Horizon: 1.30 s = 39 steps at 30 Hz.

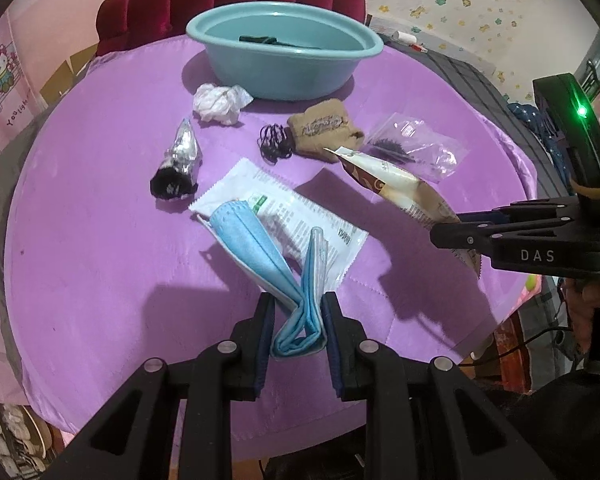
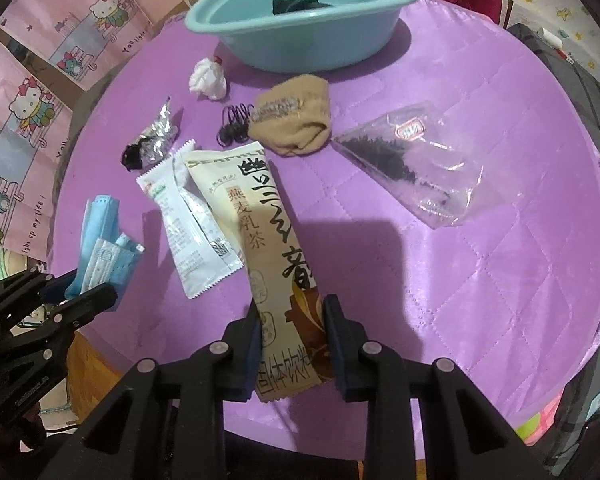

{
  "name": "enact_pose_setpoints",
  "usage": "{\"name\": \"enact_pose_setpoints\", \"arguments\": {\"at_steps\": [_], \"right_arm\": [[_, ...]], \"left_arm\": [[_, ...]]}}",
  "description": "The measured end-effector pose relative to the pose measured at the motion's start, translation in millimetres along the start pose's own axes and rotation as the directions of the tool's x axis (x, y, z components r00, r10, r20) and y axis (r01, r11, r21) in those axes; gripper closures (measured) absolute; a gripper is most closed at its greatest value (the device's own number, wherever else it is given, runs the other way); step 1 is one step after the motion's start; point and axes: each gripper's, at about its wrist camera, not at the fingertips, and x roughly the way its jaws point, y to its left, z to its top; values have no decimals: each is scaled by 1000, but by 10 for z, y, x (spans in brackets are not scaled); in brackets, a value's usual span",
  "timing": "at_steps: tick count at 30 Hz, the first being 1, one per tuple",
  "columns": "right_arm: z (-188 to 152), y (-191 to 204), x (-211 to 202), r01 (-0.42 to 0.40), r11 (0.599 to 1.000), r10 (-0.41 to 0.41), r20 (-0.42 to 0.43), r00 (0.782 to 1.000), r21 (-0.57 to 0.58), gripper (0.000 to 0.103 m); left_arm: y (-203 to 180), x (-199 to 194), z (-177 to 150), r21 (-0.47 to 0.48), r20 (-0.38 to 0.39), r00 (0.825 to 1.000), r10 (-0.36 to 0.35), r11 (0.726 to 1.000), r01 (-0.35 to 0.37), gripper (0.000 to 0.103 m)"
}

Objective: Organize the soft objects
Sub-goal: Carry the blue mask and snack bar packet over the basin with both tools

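The left gripper (image 1: 298, 330) pinches a folded blue mask (image 1: 260, 248); the right gripper (image 2: 292, 336) clamps a beige drink packet (image 2: 260, 216). Both hang above the purple table (image 2: 460, 280). Farther off sit a tan sock (image 2: 296, 120) and teal basin (image 2: 300, 40).

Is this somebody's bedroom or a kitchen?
Probably a bedroom or a child's room at home. There are cartoon cat posters on a pink wall, star-patterned wallpaper, and a red padded headboard or chair back behind the purple quilted cover.
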Motion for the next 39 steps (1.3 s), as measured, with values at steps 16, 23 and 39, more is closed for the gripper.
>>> {"name": "enact_pose_setpoints", "arguments": {"at_steps": [16, 23, 39], "right_arm": [[342, 14, -455, 16, 999, -19, 122, 992, 30, 73], [549, -3, -560, 44, 998, -51, 156, 987, 45, 73], [1086, -58, -669, 75, 995, -87, 199, 976, 66, 73]], "left_arm": [[-70, -251, 484, 87, 83, 996, -14, 996, 6, 77], [-74, -297, 732, 105, 112, 994, -12, 994, 0, 77], [-39, -273, 1334, 120, 159, 987, -10, 993, -9, 77]]}}
